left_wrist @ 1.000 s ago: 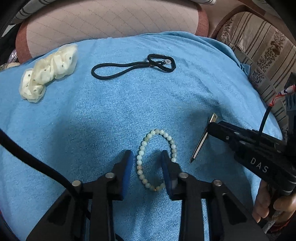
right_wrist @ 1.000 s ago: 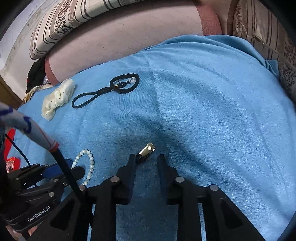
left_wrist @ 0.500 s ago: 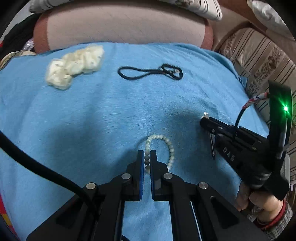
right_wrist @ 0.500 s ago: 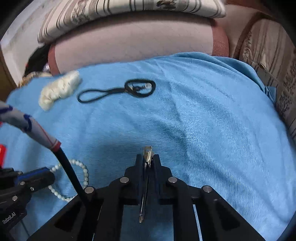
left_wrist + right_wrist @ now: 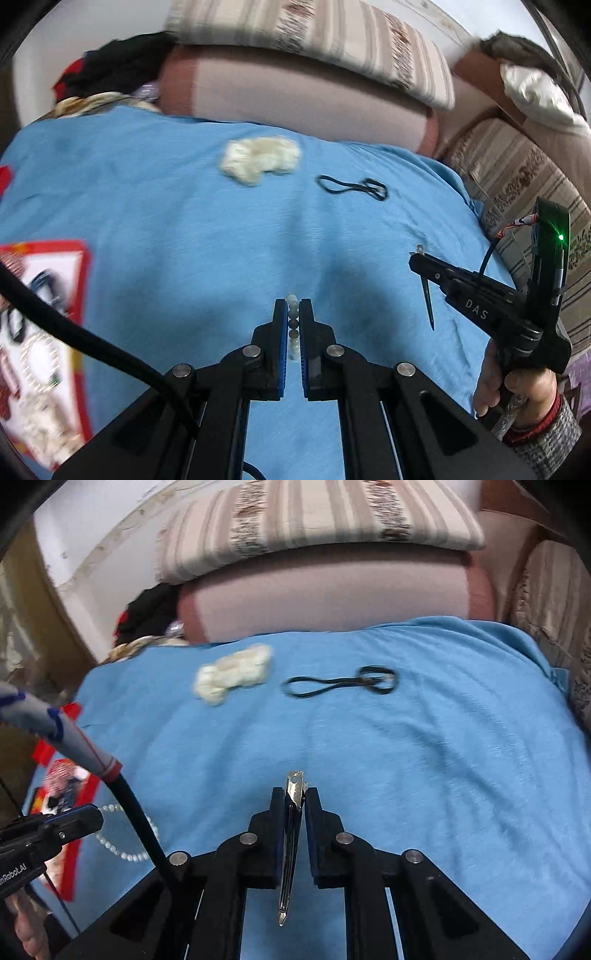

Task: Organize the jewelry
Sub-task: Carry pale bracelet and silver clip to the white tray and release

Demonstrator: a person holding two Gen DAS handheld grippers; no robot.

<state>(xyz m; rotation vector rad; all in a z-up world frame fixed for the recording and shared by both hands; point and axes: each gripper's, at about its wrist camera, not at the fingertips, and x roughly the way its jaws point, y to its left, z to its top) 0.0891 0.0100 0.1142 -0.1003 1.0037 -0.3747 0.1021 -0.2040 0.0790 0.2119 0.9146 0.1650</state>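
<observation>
Two finds: pale bead bracelet [image 5: 293,325], slim silver hair clip [image 5: 291,842].

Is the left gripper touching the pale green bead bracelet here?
Touching. The left wrist view shows the left gripper shut on the pale green bead bracelet, with beads pinched between its blue pads above the blue cloth.

Blue cloth [image 5: 424,760] over sofa; pink seat cushion [image 5: 332,598], striped cushion [image 5: 317,520] behind, pale wall [image 5: 96,524].
</observation>
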